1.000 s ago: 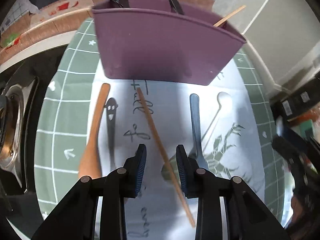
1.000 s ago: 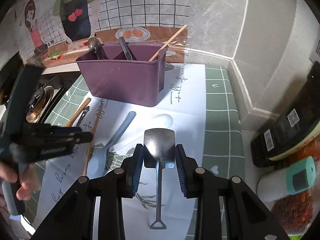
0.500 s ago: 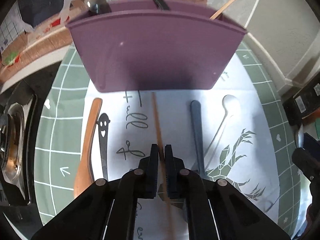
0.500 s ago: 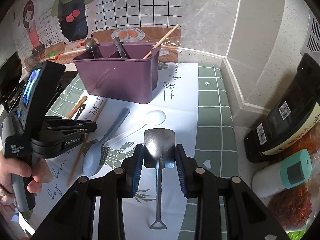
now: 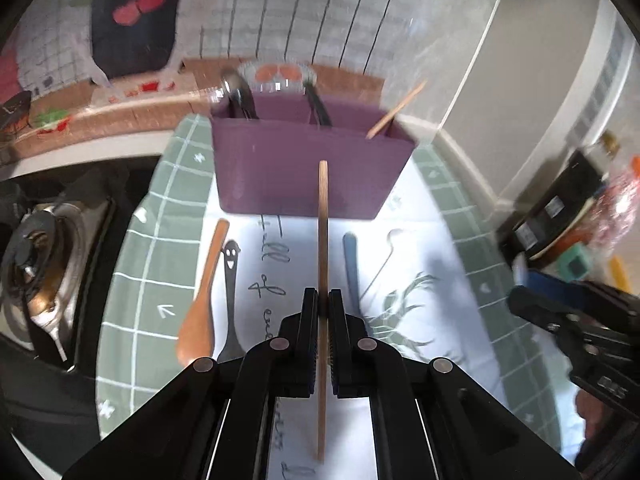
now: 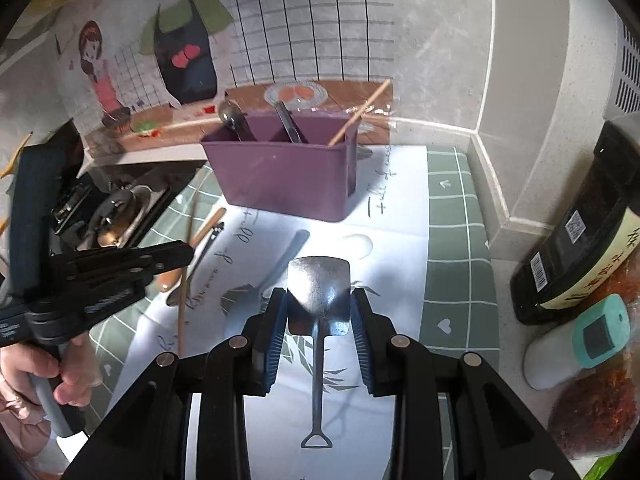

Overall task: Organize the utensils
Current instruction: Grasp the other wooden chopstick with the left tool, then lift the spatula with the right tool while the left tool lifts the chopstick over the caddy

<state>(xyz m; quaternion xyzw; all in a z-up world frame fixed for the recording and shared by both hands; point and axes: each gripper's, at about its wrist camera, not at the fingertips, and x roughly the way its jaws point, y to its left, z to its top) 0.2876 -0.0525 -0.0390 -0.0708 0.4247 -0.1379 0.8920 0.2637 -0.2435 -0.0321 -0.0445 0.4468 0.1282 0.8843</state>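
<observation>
My left gripper [image 5: 323, 304] is shut on a wooden chopstick [image 5: 322, 240] and holds it lifted above the mat, pointing at the purple utensil caddy [image 5: 304, 168]. The caddy [image 6: 280, 176] holds a metal spoon, a dark utensil and another chopstick [image 6: 360, 112]. My right gripper [image 6: 319, 304] is shut on a metal shovel-shaped spoon [image 6: 319, 292], held above the mat. On the mat lie a wooden spoon [image 5: 202, 304], a black smiley-face utensil [image 5: 231, 280], a blue spoon [image 5: 352, 268] and a clear spoon [image 5: 384, 256].
A gas stove [image 5: 36, 264] sits at the left edge. A dark bottle [image 6: 576, 240], a white and teal thermometer [image 6: 576, 340] and a bag of red flakes [image 6: 592, 408] stand at the right by the wall corner.
My left gripper closed on the chopstick that lay on the mat and lifted it. My right gripper kept its hold on the shovel spoon and stayed about in place.
</observation>
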